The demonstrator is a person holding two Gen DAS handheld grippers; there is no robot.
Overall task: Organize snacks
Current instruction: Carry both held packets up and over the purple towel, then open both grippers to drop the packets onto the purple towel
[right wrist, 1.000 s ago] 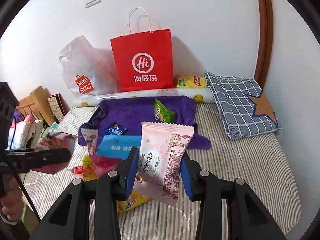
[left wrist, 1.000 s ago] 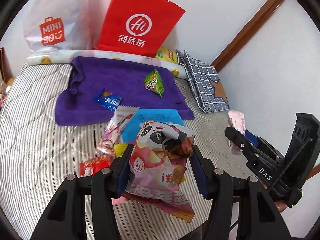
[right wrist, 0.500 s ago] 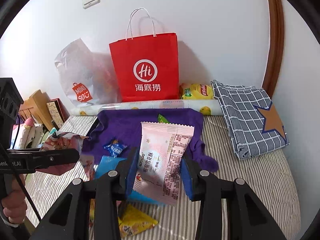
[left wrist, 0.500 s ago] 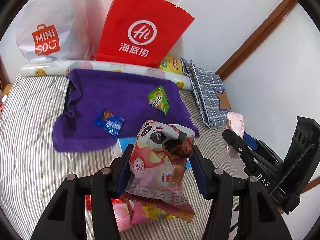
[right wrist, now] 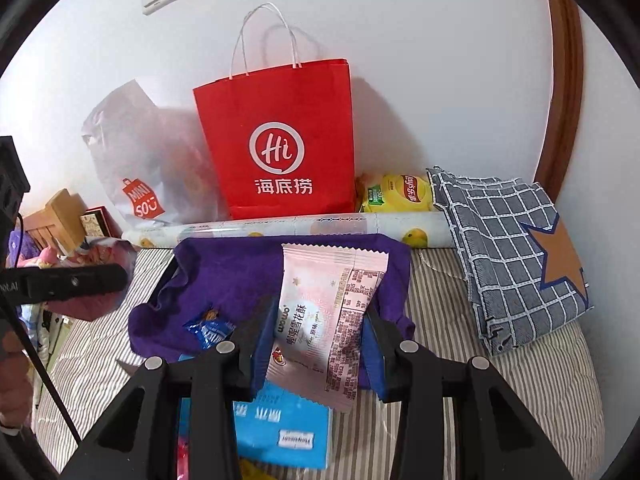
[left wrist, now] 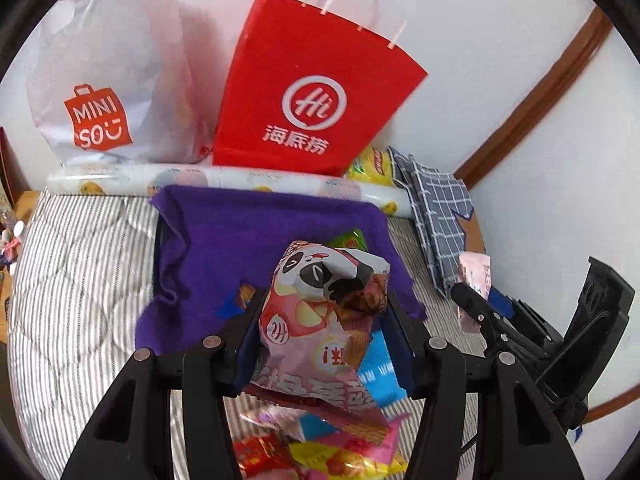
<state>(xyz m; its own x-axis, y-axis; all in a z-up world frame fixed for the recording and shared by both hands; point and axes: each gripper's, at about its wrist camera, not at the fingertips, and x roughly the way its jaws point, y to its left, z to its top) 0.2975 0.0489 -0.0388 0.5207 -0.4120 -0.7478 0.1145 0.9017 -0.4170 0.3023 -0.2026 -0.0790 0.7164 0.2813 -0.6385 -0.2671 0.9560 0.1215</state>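
The left gripper (left wrist: 324,320) is clamping a crumpled pink panda snack bag (left wrist: 320,312) between both blue pads, the bag standing upright and bulging above the fingers, held in the air over the near edge of the purple cloth (left wrist: 248,240). The right gripper (right wrist: 320,344) is pinching a flat pale-pink snowflake-crisp packet (right wrist: 324,312), its serrated top edge rising above the fingers and lying across the view of the purple cloth (right wrist: 224,272). A small blue candy wrapper (right wrist: 208,330) is lying on the cloth just left of the right gripper; a green packet (left wrist: 352,240) is peeking out behind the panda bag. A light-blue packet (right wrist: 280,428) is lying on the striped bedding (right wrist: 500,400) below the right gripper, beside the cloth's front edge, and a heap of red, yellow and pink wrappers (left wrist: 320,456) is sitting under the left gripper. Along the wall the red paper bag (right wrist: 280,144) is standing upright, top open, with the white MINISO bag (left wrist: 104,88) touching its left side and a printed roll (right wrist: 320,226) lying in front of both. The checked blue cloth (right wrist: 512,256) is occupying the right side; bare striped bedding is showing between it and the purple cloth.
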